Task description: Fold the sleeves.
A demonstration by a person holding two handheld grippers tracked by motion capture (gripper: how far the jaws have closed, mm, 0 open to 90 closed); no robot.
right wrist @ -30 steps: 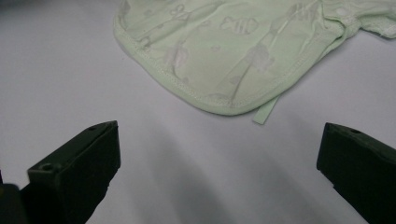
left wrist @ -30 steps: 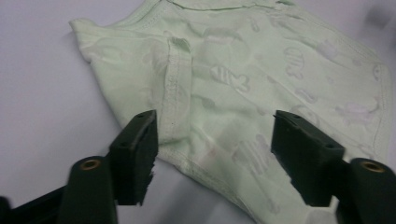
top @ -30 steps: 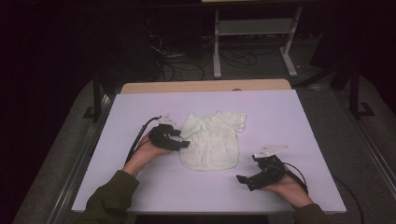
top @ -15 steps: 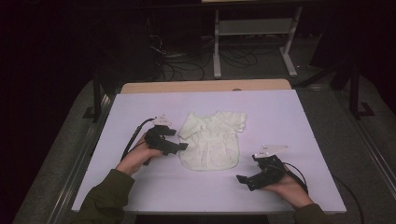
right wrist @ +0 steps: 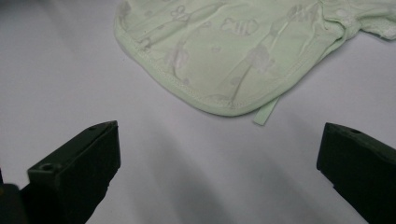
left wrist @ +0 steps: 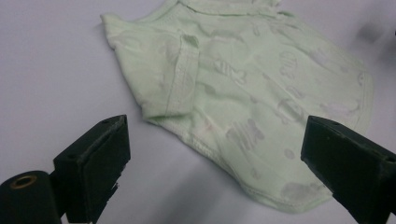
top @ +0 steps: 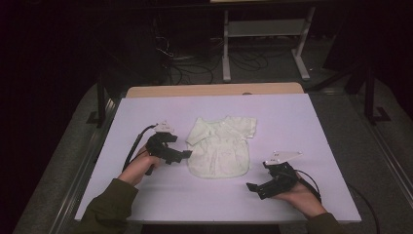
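Observation:
A small pale green baby shirt [top: 221, 146] with a faint print lies flat on the white table top [top: 292, 122], neck toward the far side. My left gripper [top: 184, 156] lies just left of the shirt, jaws pointing at its side. In the left gripper view the left gripper [left wrist: 217, 140] stands open; its jaws have just been opening. The shirt [left wrist: 243, 93] lies on the table ahead of and between them, ungripped. My right gripper [top: 253, 187] rests near the front edge, right of the hem. There the right gripper [right wrist: 224, 140] is open and the shirt's hem [right wrist: 201, 70] lies ahead.
A wooden strip [top: 214, 90] runs along the table's far edge. Behind it on the dark floor stand a metal frame [top: 263, 44] and loose cables [top: 195, 68]. Metal rails [top: 92, 161] flank the table on both sides. Each gripper trails a black cable.
The left gripper has drawn back a little to the left, away from the shirt's sleeve, and its jaws stand wider. The right hand and the shirt have kept still.

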